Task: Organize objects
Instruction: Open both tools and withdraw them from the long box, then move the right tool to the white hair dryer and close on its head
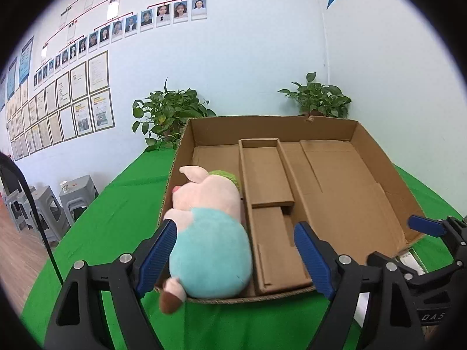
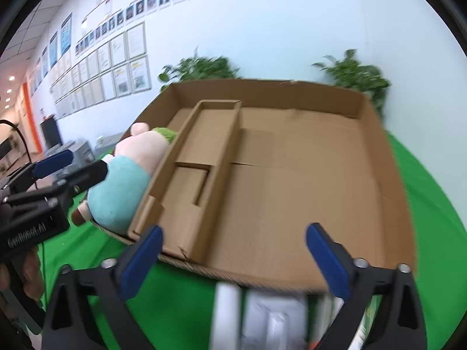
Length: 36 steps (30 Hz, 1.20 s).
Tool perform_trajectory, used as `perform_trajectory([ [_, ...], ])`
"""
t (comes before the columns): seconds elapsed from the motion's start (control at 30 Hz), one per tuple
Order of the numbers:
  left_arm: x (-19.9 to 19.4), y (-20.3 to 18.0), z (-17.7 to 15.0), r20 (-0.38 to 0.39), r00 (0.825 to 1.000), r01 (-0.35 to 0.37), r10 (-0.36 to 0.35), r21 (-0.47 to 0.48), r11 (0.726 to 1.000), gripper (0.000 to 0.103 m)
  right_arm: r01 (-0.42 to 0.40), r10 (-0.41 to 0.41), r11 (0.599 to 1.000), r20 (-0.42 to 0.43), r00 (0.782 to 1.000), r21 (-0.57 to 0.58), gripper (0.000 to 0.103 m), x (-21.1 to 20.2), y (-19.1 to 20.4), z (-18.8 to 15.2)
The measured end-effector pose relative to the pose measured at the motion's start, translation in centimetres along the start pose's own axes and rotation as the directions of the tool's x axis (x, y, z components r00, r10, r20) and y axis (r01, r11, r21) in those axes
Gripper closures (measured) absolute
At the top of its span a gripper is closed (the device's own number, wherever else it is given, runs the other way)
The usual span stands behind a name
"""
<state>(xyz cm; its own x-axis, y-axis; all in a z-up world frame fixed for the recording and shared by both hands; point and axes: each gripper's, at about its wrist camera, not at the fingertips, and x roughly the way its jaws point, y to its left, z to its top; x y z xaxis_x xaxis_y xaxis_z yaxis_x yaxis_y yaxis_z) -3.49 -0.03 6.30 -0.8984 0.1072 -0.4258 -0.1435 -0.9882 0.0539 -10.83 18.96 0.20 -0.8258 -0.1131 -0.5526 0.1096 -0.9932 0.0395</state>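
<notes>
Step in hand, by judgement: placing the pink plush pig in a teal shirt into the shallow brown cardboard tray with inner dividers.

The pig lies in the tray's left compartment, its foot overhanging the near rim. The left gripper stands released, jaws spread wide, one finger touching or just beside the pig's side. The right gripper is also released, holding nothing.

Remaining compartments are empty. Blurred white packaged items lie on the green tablecloth, just beside the near rim.

Next move, likely: the right gripper lowers onto one item and closes squarely.
</notes>
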Motion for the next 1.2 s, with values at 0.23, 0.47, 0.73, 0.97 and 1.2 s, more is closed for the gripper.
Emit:
perform_trajectory([
  [0.23,-0.5,0.0,-0.5,-0.021,1.000,0.000,-0.001,-0.022,1.000,0.020,0.019,-0.019,1.000,0.025,1.000,0.006,0.001,-5.7,-2.6,-3.2],
  [0.47,-0.8,-0.7,-1.7,-0.086,0.995,0.038,-0.041,-0.038,0.999,0.020,-0.062,0.062,0.998,-0.044,0.997,0.004,0.001,-7.9,-2.7,-6.1],
  [0.73,-0.9,-2.9,-3.3,-0.159,0.984,0.072,-0.077,-0.037,0.997,0.022,-0.055,0.054,0.998,-0.054,0.997,-0.018,0.007,-7.6,-2.3,-7.1],
  [0.97,-0.6,-3.0,-3.9,-0.201,0.979,0.034,-0.040,-0.037,0.999,0.101,0.001,-0.002,1.000,-0.062,0.998,-0.007,0.075,-7.3,-2.7,-7.1],
  [1.2,-2.3,-3.1,-3.4,-0.091,0.995,0.042,-0.046,-0.048,0.998,0.016,-0.044,0.044,0.999,-0.007,0.999,-0.013,0.001,-8.2,-2.8,-7.1],
])
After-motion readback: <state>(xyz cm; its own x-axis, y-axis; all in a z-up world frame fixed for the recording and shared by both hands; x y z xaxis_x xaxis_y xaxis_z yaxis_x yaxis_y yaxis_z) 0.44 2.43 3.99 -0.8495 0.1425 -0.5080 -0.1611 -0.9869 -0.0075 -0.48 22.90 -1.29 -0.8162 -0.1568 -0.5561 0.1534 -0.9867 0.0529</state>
